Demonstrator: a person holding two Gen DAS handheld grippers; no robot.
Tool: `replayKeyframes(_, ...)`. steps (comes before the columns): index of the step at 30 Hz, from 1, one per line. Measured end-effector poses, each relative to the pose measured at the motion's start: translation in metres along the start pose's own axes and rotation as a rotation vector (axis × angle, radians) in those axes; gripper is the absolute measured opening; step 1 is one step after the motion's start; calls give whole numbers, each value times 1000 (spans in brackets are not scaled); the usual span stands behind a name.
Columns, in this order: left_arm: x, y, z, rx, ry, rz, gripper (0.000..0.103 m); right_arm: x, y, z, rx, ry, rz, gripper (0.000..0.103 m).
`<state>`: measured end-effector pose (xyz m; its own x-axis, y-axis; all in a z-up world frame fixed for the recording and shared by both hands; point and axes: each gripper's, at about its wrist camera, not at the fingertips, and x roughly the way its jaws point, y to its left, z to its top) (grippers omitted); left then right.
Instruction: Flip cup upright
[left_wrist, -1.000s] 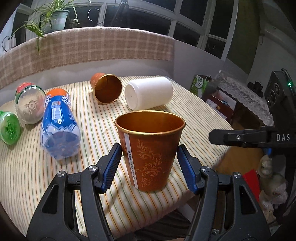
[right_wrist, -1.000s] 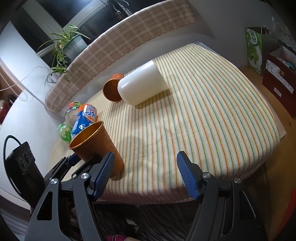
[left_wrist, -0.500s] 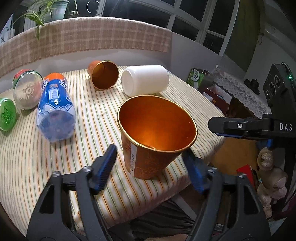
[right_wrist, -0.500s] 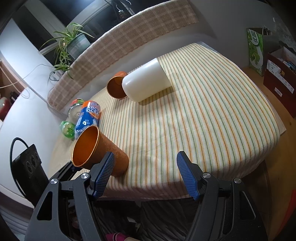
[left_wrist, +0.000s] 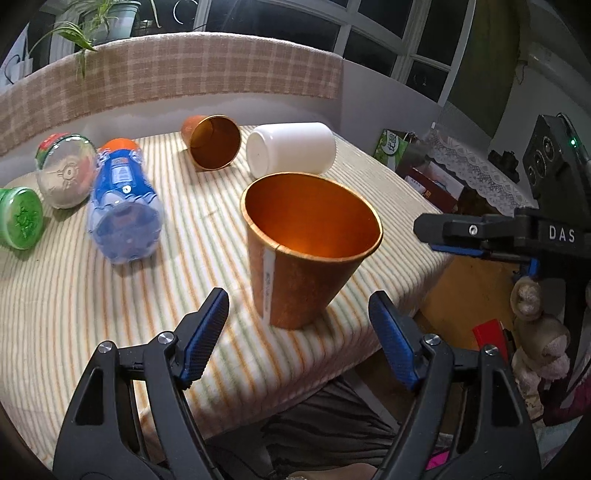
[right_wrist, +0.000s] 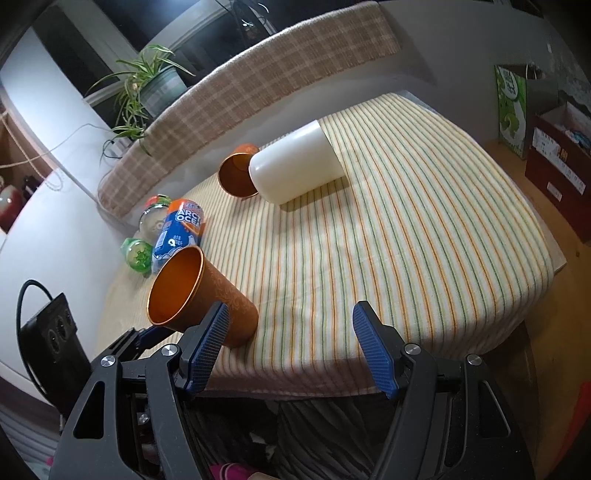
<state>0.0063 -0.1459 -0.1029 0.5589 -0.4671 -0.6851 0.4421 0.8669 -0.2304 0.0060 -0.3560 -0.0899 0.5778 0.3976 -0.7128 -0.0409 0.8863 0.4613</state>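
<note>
An orange paper cup (left_wrist: 299, 280) with a gold rim stands upright, mouth up, near the front edge of the striped table; it also shows in the right wrist view (right_wrist: 207, 299). My left gripper (left_wrist: 299, 343) is open, its blue pads (left_wrist: 207, 332) on either side of the cup's base and drawn back from it, not touching. My right gripper (right_wrist: 291, 347) is open and empty, hovering at the table's front edge to the right of the cup. A second orange cup (left_wrist: 212, 142) lies on its side at the back, next to a white cup (left_wrist: 291, 147), which also lies on its side.
A blue bottle (left_wrist: 123, 210), a clear bottle (left_wrist: 66, 170) and a green-capped bottle (left_wrist: 20, 218) lie on the table's left. The striped tablecloth (right_wrist: 406, 240) drops off at the front and right edges. Boxes (right_wrist: 554, 155) stand on the floor to the right. A plaid sofa back (left_wrist: 166, 77) lies behind.
My left gripper has opened wider, let go of the orange cup and pulled back and up. The cup stays standing. The right gripper has barely moved.
</note>
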Motion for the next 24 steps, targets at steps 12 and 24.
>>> replayKeyframes(12,-39,19,-5,-25,-79,121,80,-10,31,-5,-224,-171,-103,69)
replayKeyframes(24,-88,34,12,-99,-297,302,99,-19,52,-11,-286,-321,-150,81)
